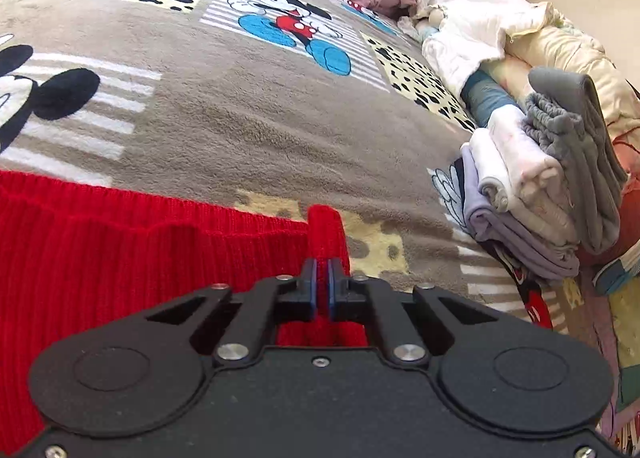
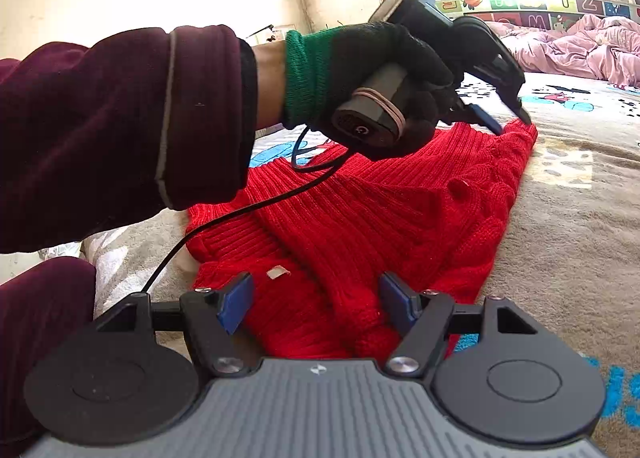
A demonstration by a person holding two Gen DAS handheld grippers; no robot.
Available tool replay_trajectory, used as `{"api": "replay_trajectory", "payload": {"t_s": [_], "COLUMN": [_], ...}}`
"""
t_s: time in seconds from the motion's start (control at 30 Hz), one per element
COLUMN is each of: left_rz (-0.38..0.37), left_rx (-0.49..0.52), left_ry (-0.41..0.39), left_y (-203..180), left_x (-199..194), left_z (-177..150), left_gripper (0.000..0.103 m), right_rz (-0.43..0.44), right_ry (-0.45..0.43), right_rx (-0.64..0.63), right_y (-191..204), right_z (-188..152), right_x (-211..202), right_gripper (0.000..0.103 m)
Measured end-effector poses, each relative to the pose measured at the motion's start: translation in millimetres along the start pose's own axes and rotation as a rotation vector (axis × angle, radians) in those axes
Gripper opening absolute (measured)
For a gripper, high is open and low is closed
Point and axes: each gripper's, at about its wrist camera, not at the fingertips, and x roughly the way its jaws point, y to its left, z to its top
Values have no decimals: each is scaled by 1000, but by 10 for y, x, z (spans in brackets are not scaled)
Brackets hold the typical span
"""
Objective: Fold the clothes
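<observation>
A red ribbed knit sweater (image 2: 360,217) lies spread on a cartoon-print blanket (image 1: 240,129). In the left wrist view the left gripper (image 1: 322,278) is shut on a raised fold of the red sweater (image 1: 120,258) at its far edge. The right wrist view shows that same left gripper (image 2: 510,123) held by a gloved hand (image 2: 372,69), pinching the sweater's far corner. My right gripper (image 2: 320,306) stands open just above the near part of the sweater, a bunched fold lying between its blue pads (image 2: 236,306) untouched.
A stack of folded clothes (image 1: 540,185) in grey, white and lilac sits at the blanket's right edge, with loose white garments (image 1: 480,25) behind it. A crumpled pink quilt (image 2: 580,49) lies at the far end. A black cable (image 2: 240,209) trails across the sweater from the left gripper.
</observation>
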Motion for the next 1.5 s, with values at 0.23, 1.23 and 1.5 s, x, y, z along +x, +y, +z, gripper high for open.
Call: {"api": "replay_trajectory", "payload": {"t_s": [0.23,1.23,1.5], "left_rz": [62,159,106], "left_rx": [-113,238,220], "left_ry": [-100,-152,-85], "left_y": [256,-344,-371], "left_x": [-76,-434,-508], "left_z": [-177,-208,-647], "left_gripper": [1,7,18], "right_rz": [7,4,-2], "right_ry": [3,4,4], "right_rx": [4,-15,-26], "right_y": [-22,23,53], "right_z": [17,12,4], "right_x": [0,25,28], "right_gripper": [70,70,70]}}
